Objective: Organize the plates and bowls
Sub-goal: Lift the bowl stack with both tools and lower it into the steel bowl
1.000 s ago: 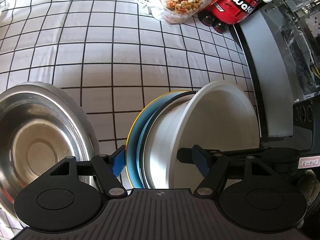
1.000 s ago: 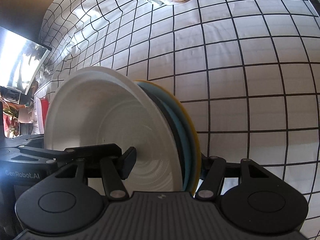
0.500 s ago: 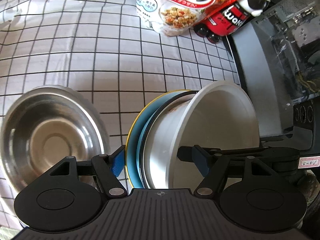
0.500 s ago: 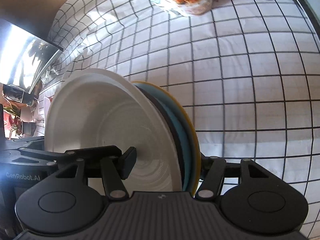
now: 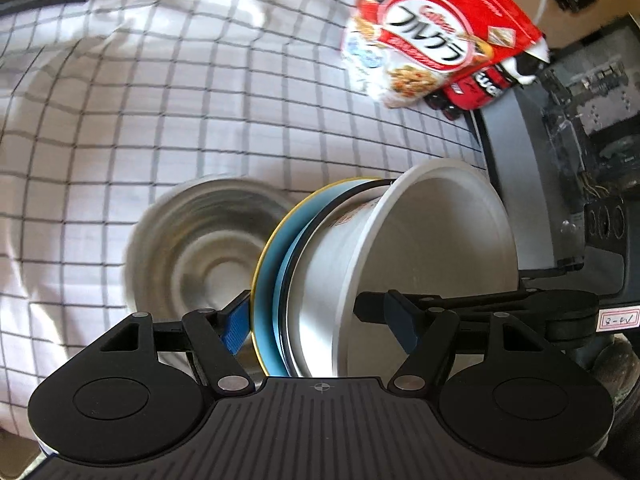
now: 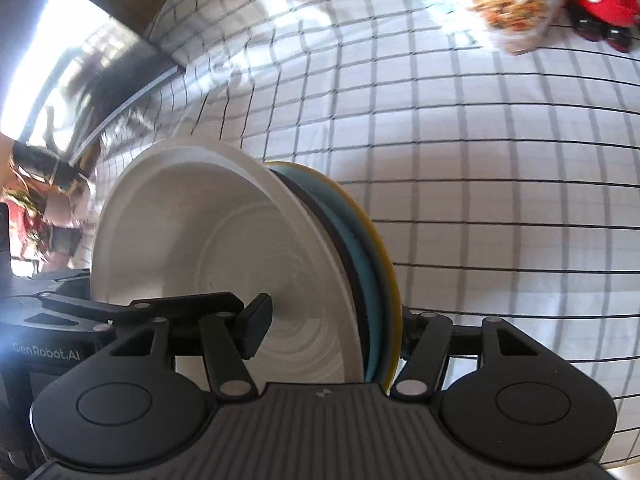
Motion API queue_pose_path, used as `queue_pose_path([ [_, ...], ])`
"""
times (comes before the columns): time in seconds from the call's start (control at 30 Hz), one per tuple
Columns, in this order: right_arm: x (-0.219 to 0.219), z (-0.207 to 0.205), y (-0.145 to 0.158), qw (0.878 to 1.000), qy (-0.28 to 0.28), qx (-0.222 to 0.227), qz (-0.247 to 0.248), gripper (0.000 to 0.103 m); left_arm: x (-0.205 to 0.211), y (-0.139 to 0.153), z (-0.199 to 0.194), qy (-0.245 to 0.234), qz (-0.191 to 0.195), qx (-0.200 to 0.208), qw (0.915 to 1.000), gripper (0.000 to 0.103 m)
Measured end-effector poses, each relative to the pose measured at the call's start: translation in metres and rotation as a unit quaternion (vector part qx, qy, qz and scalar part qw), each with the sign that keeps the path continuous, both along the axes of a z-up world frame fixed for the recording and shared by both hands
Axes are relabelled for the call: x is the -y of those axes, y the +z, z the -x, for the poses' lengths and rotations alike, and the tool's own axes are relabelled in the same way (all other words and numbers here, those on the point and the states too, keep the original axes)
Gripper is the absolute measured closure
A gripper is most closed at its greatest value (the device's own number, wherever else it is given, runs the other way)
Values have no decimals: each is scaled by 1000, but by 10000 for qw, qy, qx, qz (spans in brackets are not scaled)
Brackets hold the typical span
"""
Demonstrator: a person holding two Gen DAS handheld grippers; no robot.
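Note:
Both grippers clamp one stack of dishes, held on edge above the checked cloth. The stack is a white bowl (image 5: 440,248) nested in a black-rimmed dish, a light blue plate (image 5: 270,284) and a yellow plate. My left gripper (image 5: 316,316) is shut on the stack, one finger behind the plates and one inside the bowl. My right gripper (image 6: 332,320) is shut on the same stack (image 6: 224,256) from the other side. A steel bowl (image 5: 200,248) lies on the cloth to the left, below the stack.
A red cereal bag (image 5: 432,44) and a red toy car (image 5: 476,88) lie at the far right of the checked cloth (image 5: 160,120). A grey computer case (image 5: 560,152) stands on the right. A dark screen (image 6: 80,68) is at the left in the right wrist view.
Both grippers have lifted the stack higher and pulled back. The steel bowl and the cereal bag look smaller and farther below. The grip on the stack is unchanged.

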State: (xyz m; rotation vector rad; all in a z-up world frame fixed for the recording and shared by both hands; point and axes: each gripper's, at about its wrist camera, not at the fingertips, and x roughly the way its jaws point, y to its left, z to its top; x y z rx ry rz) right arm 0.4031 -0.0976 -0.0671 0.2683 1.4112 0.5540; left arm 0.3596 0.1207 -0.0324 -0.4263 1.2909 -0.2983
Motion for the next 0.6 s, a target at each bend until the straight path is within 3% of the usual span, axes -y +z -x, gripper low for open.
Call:
queue_pose_path([
  [0.37, -74, -9, -21, 9952, 358, -293, 857, 42, -69, -55, 7, 235, 736, -229, 9967, 29],
  [0.6, -91, -15, -34, 9904, 479, -355, 1247, 42, -76, -74, 2, 233, 797, -340, 9960, 29],
])
